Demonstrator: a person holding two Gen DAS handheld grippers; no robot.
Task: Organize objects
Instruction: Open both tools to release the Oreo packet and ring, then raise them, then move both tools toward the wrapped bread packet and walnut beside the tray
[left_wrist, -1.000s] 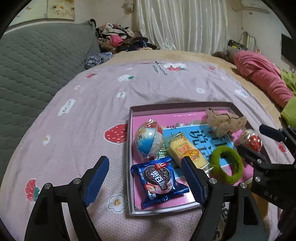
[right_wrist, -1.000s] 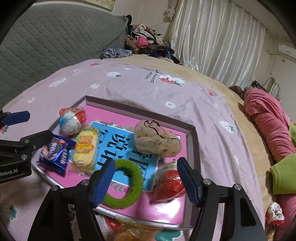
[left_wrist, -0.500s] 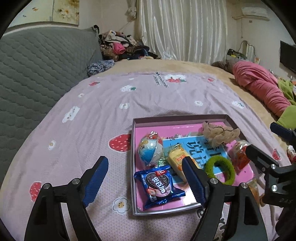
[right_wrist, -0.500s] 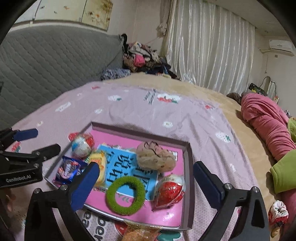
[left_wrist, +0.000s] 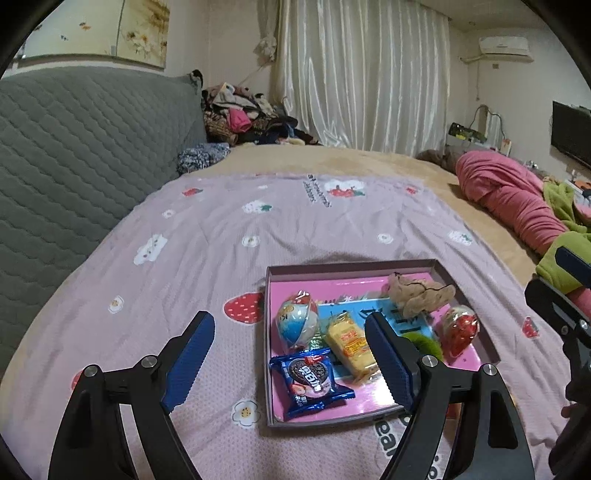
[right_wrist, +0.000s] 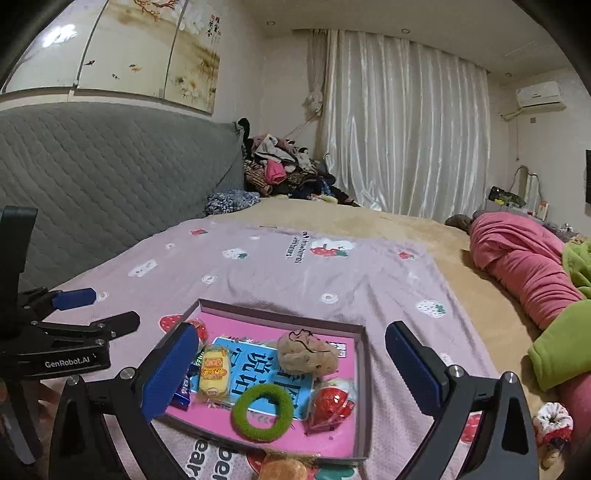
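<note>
A shallow pink-lined box (left_wrist: 439, 264) (right_wrist: 364, 373) lies on the pink strawberry bedspread. It holds a blue Oreo packet (left_wrist: 308, 382), a blue and white toy egg (left_wrist: 297, 325), a yellow cake packet (left_wrist: 351, 341) (right_wrist: 212, 373), a green hair ring (right_wrist: 262, 411), a beige scrunchie (left_wrist: 419, 295) (right_wrist: 306, 354) and a red toy egg (left_wrist: 460, 330) (right_wrist: 332, 402). My left gripper (left_wrist: 291, 360) is open and empty, raised above the box's left side. My right gripper (right_wrist: 291, 369) is open and empty, raised above the box.
A grey quilted headboard (left_wrist: 74, 155) stands at the left. A clothes pile (left_wrist: 243, 122) lies at the back. Pink bedding (right_wrist: 524, 258) and a green cloth (right_wrist: 561, 347) lie at the right. An orange snack packet (right_wrist: 284, 469) lies in front of the box.
Both grippers have risen and drawn back from the box, so the box looks smaller and lower. The right jaws have opened wider. The objects in the box have not moved.
</note>
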